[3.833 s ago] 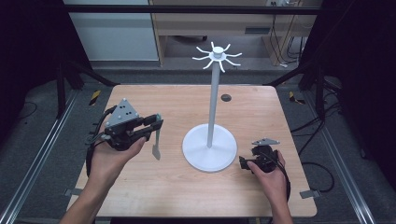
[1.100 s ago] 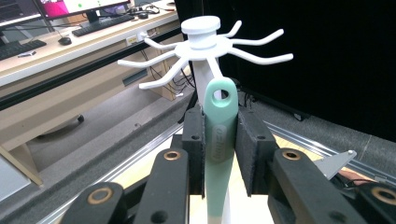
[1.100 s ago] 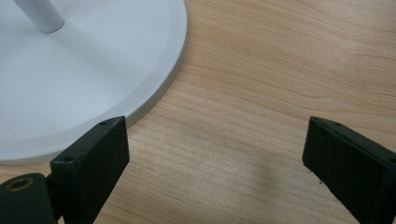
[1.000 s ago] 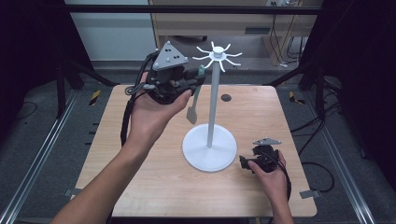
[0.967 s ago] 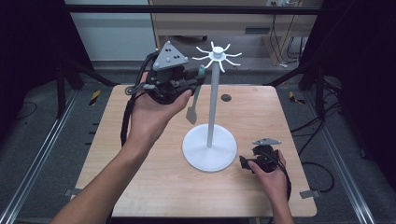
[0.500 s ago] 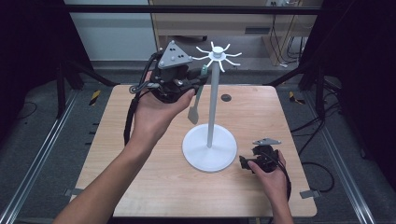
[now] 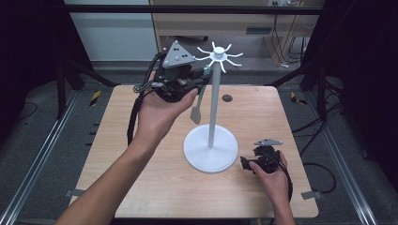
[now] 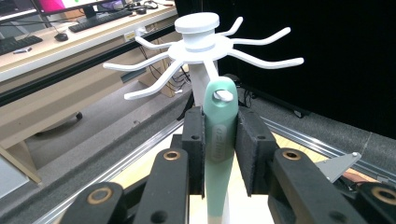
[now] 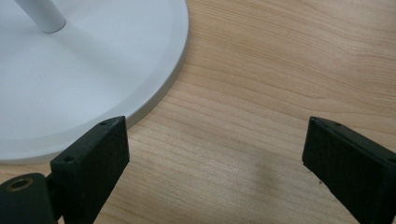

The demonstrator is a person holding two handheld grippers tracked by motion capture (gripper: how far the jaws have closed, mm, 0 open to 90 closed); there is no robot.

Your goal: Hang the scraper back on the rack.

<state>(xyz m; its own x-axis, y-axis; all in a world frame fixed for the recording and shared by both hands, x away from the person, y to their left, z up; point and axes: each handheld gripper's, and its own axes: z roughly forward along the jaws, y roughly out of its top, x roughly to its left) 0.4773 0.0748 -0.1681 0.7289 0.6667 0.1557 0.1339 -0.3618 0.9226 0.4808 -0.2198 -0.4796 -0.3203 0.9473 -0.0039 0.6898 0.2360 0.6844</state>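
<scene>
A white stand has a round base [image 7: 210, 150], a thin pole [image 7: 213, 108] and a crown of hooks [image 7: 218, 55] at the top. My left gripper [image 7: 202, 77] is raised beside the crown and shut on a spatula's mint-green handle [image 8: 218, 154]. The spatula's grey blade [image 7: 195, 114] hangs down left of the pole. In the left gripper view the handle's end sits just under the hooks [image 8: 201, 42], and something white shows in its hole. My right gripper [image 7: 246, 161] rests on the table by the base, open, with nothing between its pads [image 9: 93, 154].
The wooden table [image 7: 281, 112] has a small dark hole [image 7: 227, 98] behind the stand. The stand's base rim [image 9: 163, 88] lies just left of the right gripper's jaws. Metal rails and dark floor surround the table.
The left gripper has lifted the spatula from low at the table's left up to the hook crown, edging right over the last second. The right gripper has stayed put.
</scene>
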